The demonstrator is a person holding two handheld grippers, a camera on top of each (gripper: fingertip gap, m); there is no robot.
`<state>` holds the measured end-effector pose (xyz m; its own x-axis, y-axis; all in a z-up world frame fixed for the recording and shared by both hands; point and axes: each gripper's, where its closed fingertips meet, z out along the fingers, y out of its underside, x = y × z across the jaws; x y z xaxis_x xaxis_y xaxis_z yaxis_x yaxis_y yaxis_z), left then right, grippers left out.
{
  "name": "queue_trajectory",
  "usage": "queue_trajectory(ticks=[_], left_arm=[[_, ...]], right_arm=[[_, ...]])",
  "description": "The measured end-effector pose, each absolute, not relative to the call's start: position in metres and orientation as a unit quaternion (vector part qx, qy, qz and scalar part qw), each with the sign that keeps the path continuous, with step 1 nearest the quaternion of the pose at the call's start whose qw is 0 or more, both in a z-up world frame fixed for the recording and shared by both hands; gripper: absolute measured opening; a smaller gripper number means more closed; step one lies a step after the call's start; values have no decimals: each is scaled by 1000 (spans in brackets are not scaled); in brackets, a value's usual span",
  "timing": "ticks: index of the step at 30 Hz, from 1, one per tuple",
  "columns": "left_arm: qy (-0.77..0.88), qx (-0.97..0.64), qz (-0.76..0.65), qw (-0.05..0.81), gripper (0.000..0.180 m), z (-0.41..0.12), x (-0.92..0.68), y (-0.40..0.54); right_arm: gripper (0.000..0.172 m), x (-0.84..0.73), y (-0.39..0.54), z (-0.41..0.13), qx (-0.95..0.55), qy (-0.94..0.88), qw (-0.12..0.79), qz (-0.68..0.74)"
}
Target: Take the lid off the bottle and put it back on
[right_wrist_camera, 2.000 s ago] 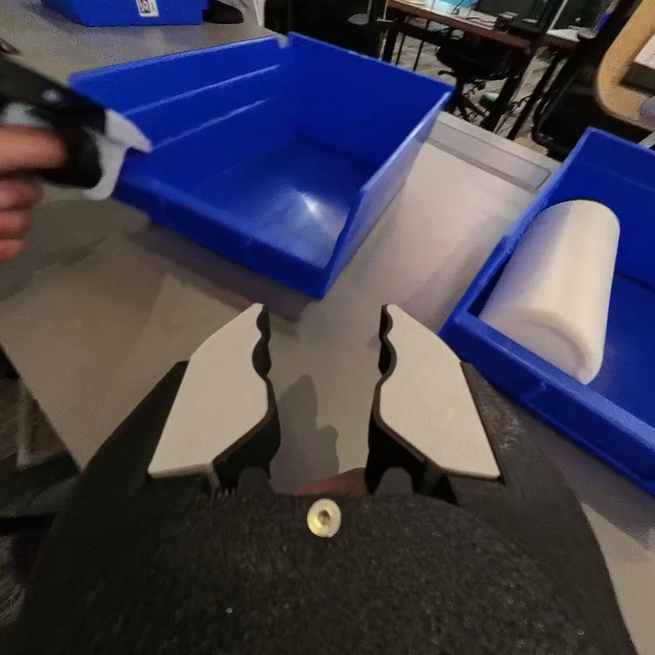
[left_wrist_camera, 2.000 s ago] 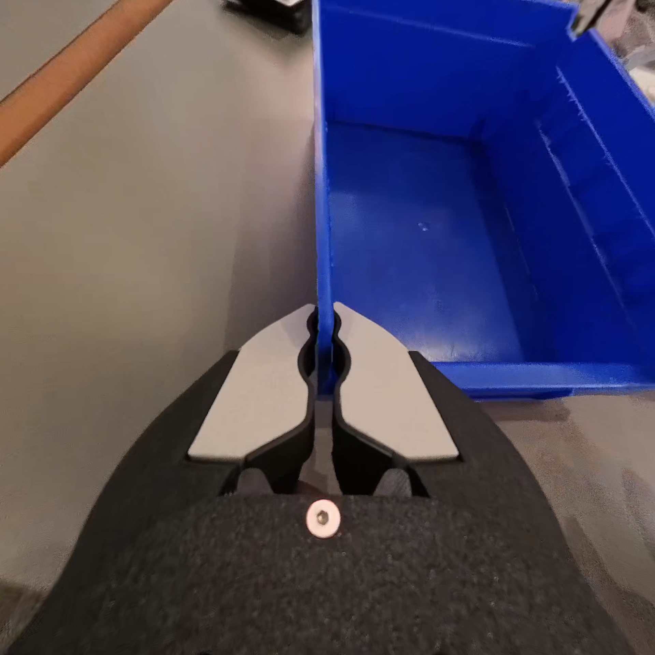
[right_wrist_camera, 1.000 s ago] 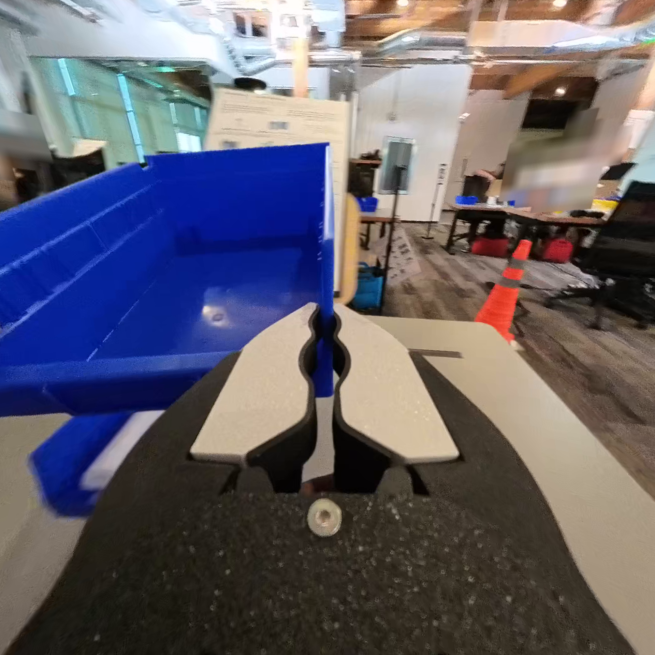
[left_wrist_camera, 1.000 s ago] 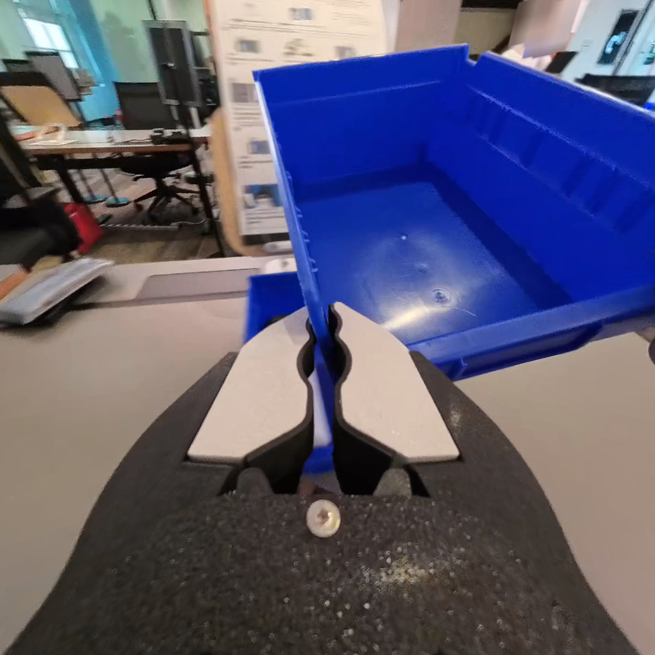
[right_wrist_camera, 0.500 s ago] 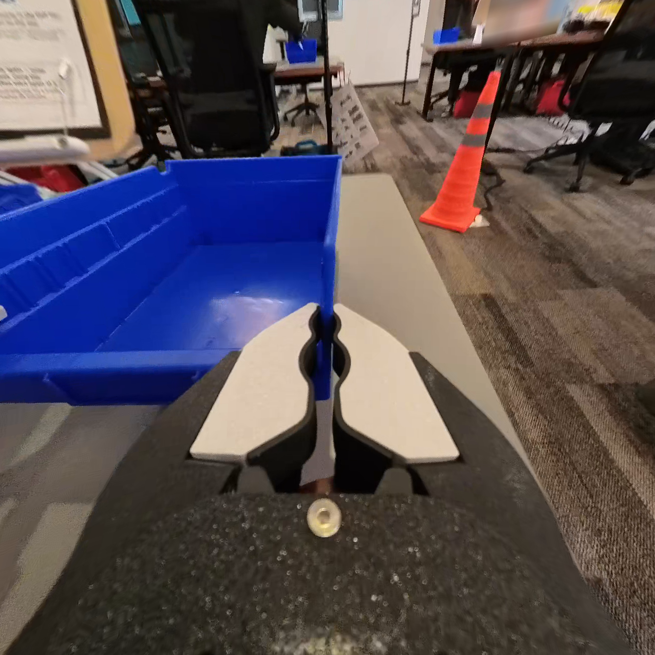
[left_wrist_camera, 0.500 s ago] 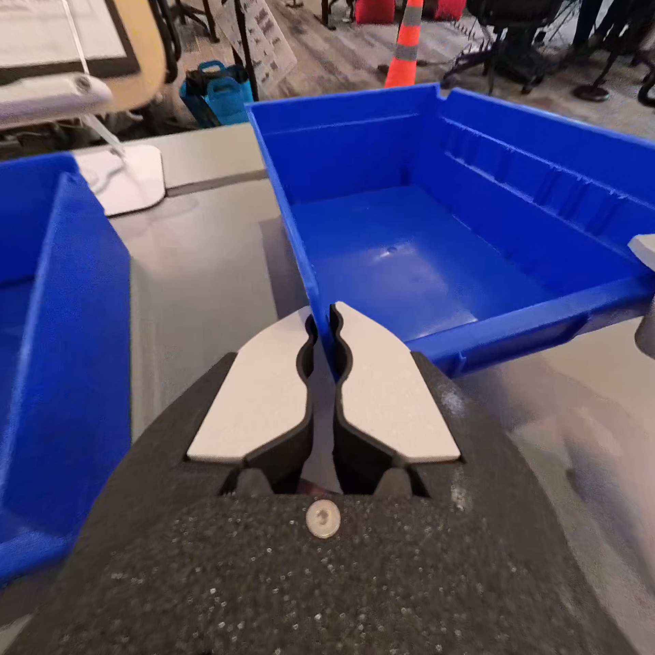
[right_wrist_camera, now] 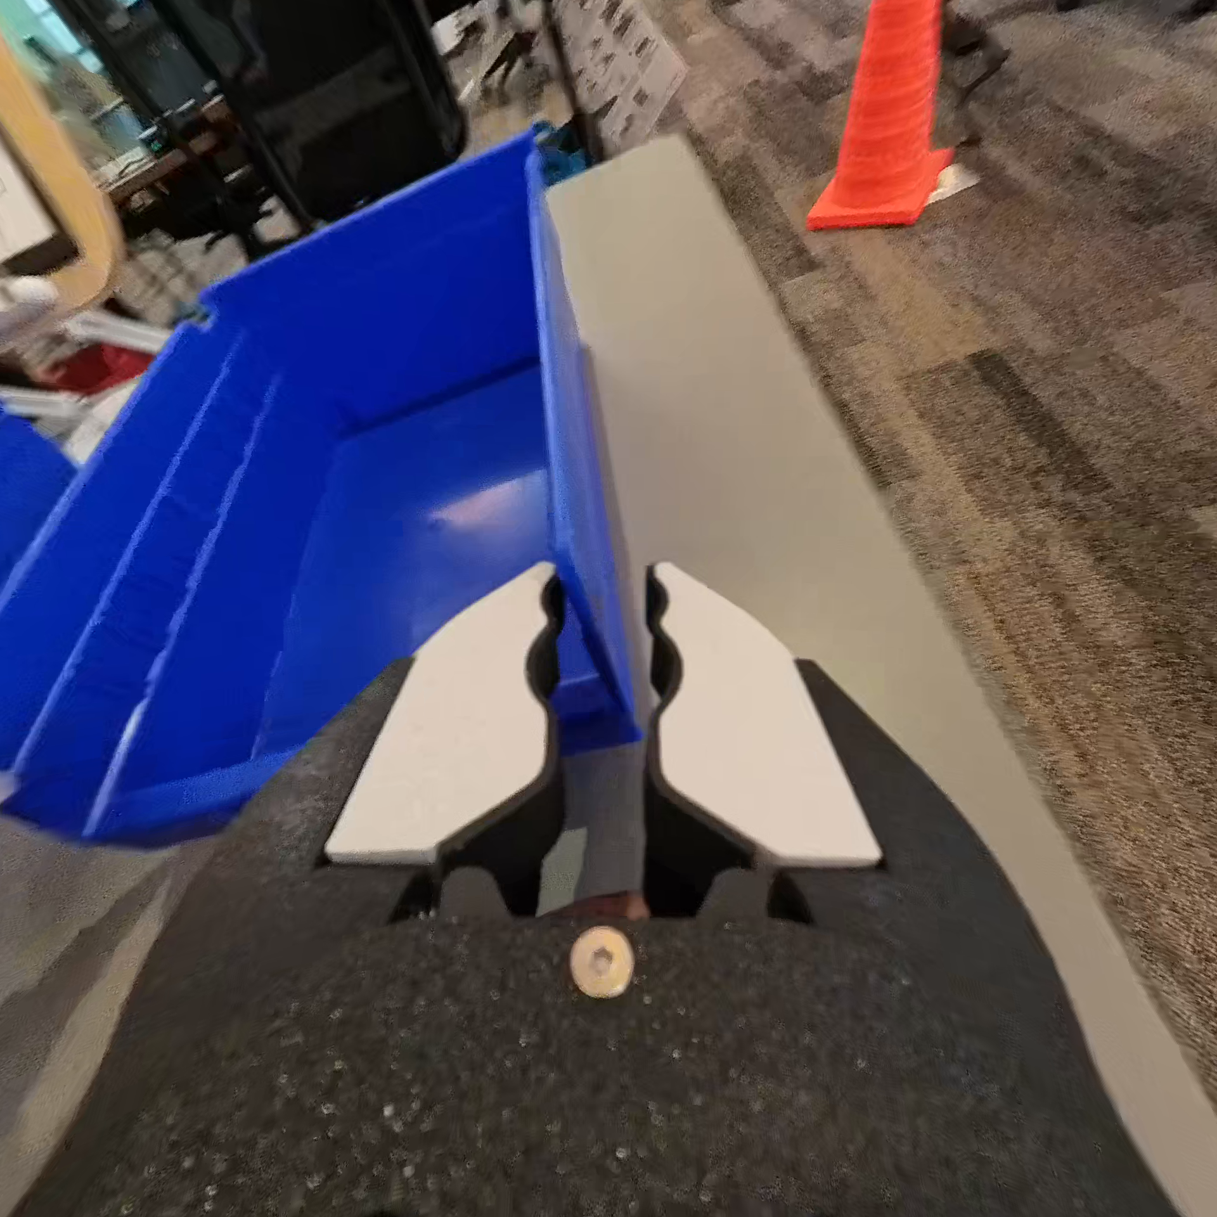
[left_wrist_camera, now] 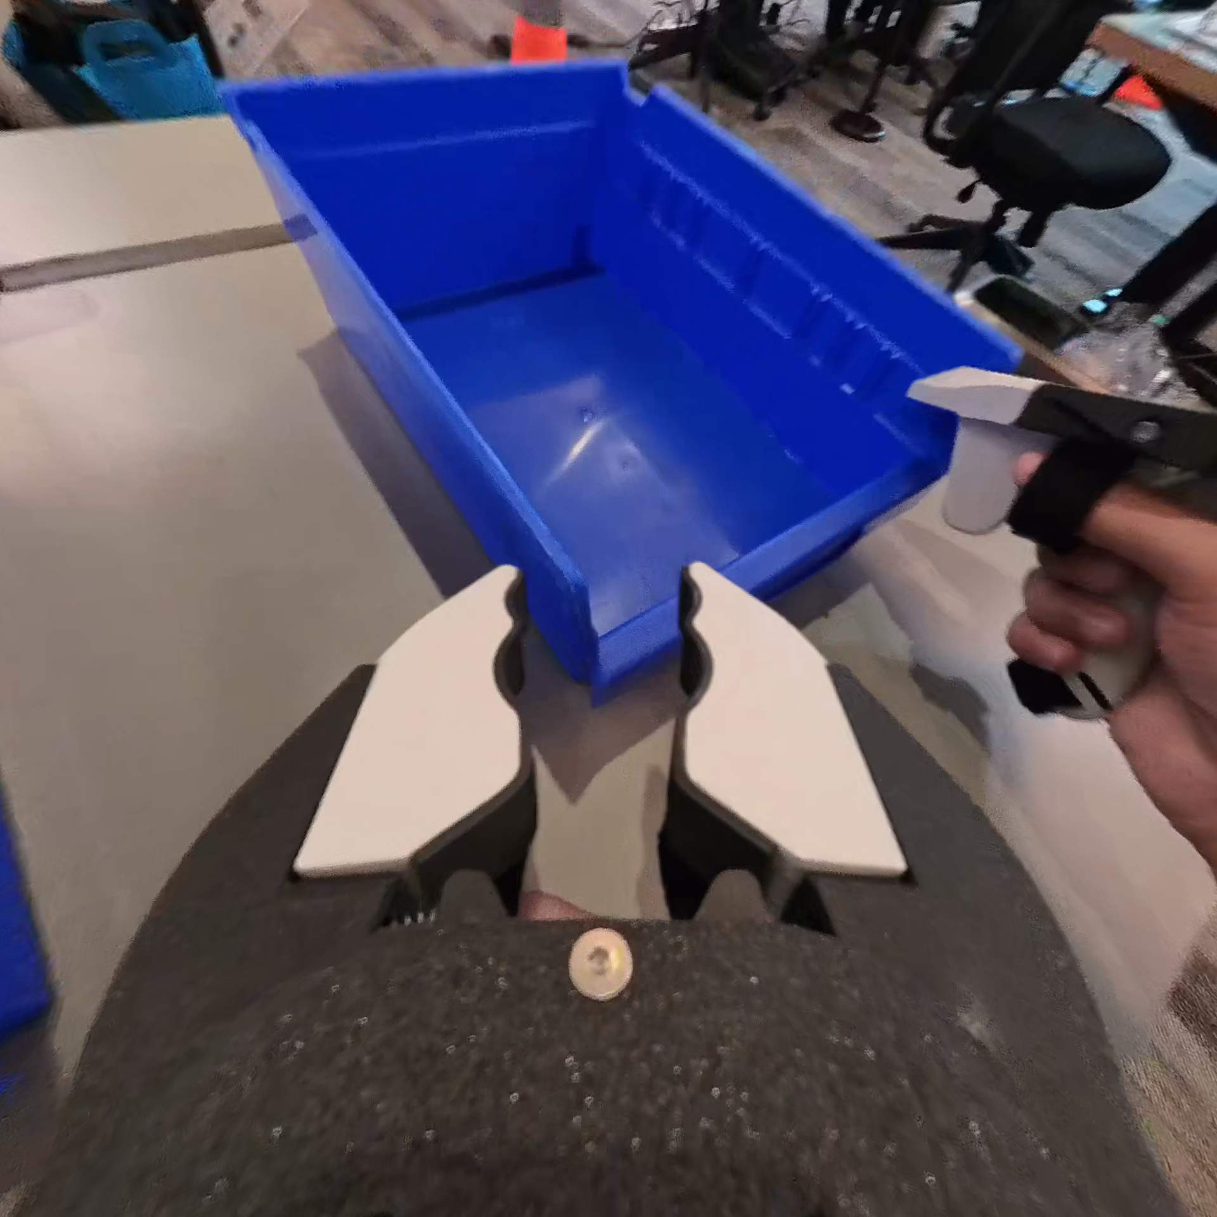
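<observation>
Left gripper: fingers spread wide, astride the near left corner of the blue bin; pads clear of the plastic on both sides — nothing gripped.
Right gripper: fingers parted, straddling the bin's right side wall at its near end; wall between the pads, gap visible on either side, no pressing contact.
Right gripper from the left wrist view: one light grey fingertip just over the bin's near right corner, a hand wrapped round the black handle.
Blue bin: open-topped, glossy floor bare, resting on the grey desk; right wall running near the desk's right edge, low front lip toward both grippers.
Second blue bin: only a sliver, at the left edge of the left wrist view, on the same desk.
Bottle and lid: not visible in either view — place cannot be told.
Beyond the desk: patterned carpet, an orange traffic cone standing on it, a black office chair farther back.
Sharpness: both views somewhat smeared, edges of bin and carpet soft.
</observation>
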<state>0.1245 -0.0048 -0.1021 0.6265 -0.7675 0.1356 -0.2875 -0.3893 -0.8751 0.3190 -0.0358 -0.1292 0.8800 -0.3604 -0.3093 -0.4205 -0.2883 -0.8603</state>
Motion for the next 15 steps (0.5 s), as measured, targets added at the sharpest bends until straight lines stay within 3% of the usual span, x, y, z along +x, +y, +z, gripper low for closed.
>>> queue_trajectory(ticks=[4, 7, 11, 15], left_arm=[[367, -745, -277, 484, 60, -43, 55, -5], [335, -743, -220, 536, 63, -16, -40, 29], [259, -779, -89, 564, 65, -35, -178, 93], [201, -829, -111, 511, 69, -95, -240, 117]], right_arm=[[37, 334, -51, -79, -766, 228, 592, -110], [46, 303, -41, -26, -740, 159, 629, -176], [60, 170, 7, 9, -751, -2, 658, -62], [70, 29, 41, -29, -797, -81, 592, 85]])
